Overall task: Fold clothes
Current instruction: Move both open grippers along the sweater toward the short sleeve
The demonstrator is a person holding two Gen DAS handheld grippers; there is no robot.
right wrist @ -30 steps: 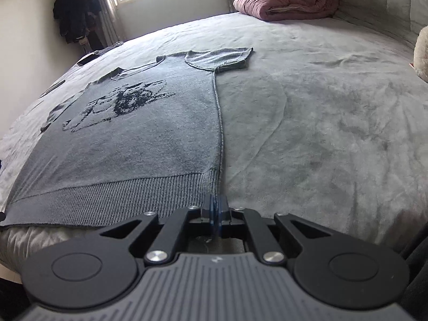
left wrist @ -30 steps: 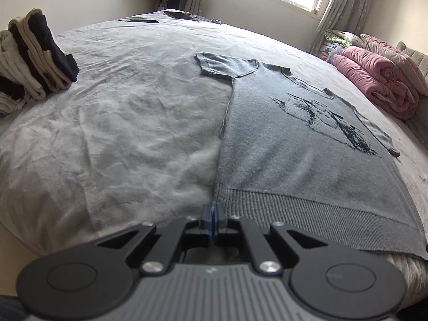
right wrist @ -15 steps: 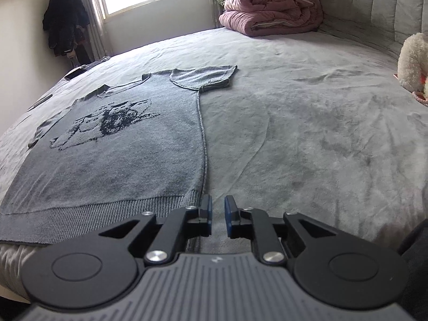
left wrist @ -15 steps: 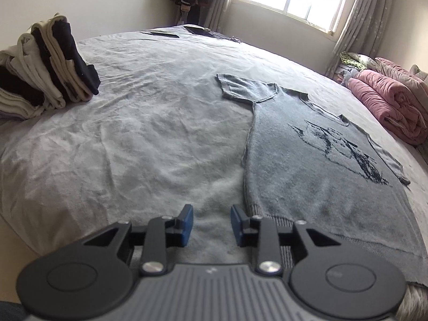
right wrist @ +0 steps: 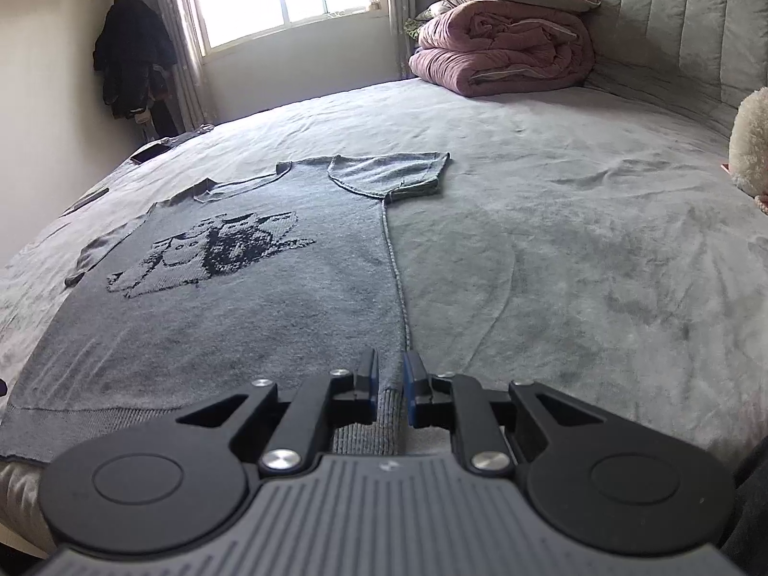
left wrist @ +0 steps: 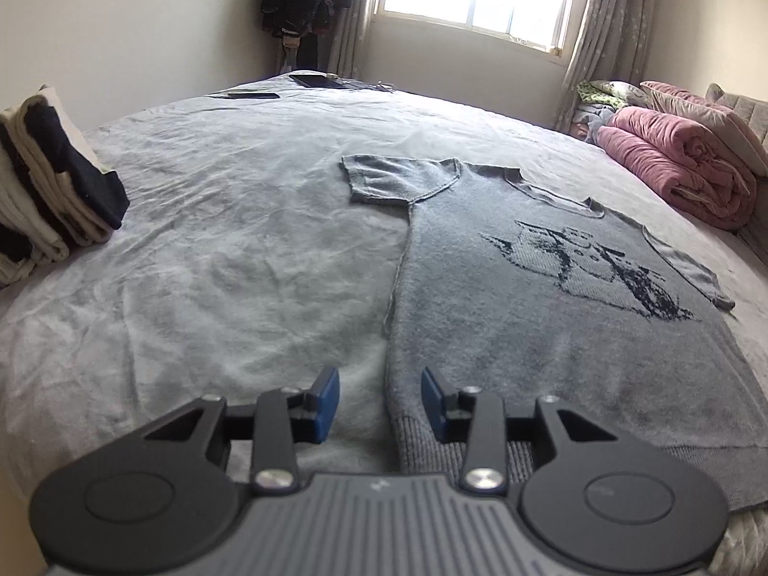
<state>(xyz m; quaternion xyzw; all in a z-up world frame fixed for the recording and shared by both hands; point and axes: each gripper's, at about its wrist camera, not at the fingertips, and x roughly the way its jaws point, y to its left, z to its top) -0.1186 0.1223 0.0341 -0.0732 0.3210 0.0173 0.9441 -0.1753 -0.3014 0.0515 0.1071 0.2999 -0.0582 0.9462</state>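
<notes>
A grey knitted T-shirt (left wrist: 552, 317) with a dark printed picture lies flat, face up, on the grey bed (left wrist: 216, 249), its ribbed hem toward me. My left gripper (left wrist: 380, 396) is open above the hem's left corner, holding nothing. In the right wrist view the same T-shirt (right wrist: 230, 297) spreads to the left, with its right side seam running straight away from me. My right gripper (right wrist: 390, 381) hangs over the hem's right corner, its blue pads a narrow gap apart and nothing held between them.
A stack of folded clothes (left wrist: 53, 182) sits at the bed's left edge. A rolled pink quilt (left wrist: 681, 168) lies by the headboard (right wrist: 672, 14). A white plush toy (right wrist: 751, 144) is at the far right. Flat dark objects (left wrist: 317, 81) lie at the far edge.
Both grippers were shut on the T-shirt's hem corners a second ago. They have let go and opened, the left wider, and risen above the hem. The T-shirt stays flat.
</notes>
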